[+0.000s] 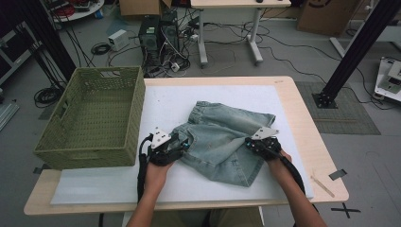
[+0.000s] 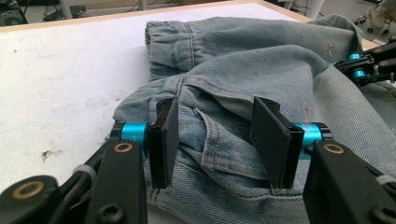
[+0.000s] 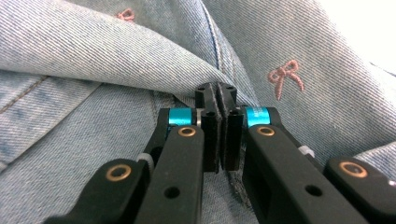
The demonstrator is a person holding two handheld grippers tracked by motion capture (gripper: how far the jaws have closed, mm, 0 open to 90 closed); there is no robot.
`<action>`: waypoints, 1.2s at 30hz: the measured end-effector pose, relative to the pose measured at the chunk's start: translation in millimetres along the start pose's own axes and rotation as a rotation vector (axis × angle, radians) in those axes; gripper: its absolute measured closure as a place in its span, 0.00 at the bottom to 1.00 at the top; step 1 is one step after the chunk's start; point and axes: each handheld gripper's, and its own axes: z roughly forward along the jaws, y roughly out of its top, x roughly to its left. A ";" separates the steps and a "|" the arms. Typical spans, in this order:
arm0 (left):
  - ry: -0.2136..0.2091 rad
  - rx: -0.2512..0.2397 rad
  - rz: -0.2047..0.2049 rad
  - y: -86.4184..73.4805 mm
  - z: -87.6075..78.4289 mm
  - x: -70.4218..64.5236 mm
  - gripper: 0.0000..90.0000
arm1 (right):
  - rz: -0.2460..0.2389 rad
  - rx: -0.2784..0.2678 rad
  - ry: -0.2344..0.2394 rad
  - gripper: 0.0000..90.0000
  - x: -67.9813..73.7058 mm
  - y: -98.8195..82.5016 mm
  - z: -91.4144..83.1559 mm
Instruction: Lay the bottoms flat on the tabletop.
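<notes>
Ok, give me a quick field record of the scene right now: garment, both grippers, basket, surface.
garment: denim shorts, crumpled, lying on the white mat
left gripper: jaws apart, straddling a fold of denim at the shorts' left edge, pads not pressing
right gripper: jaws together at a denim fold on the shorts' right edge; pinched cloth not clearly visible
basket: green woven basket, at the table's left, nothing visible inside
embroidery: small pink bows on the denim
</notes>
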 end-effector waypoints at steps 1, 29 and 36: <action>0.001 -0.001 -0.001 0.1 -0.2 0.5 0.58 | 0.024 0.000 0.024 1.00 -2.1 -0.5 -1.3; 0.009 -0.012 -0.008 -0.8 2.6 -3.4 0.56 | 0.084 -0.118 0.127 0.77 -4.4 -18.4 -44.5; 0.006 -0.008 -0.011 -2.7 0.2 -3.0 0.56 | 0.071 -0.023 0.064 0.76 7.4 -3.3 -4.2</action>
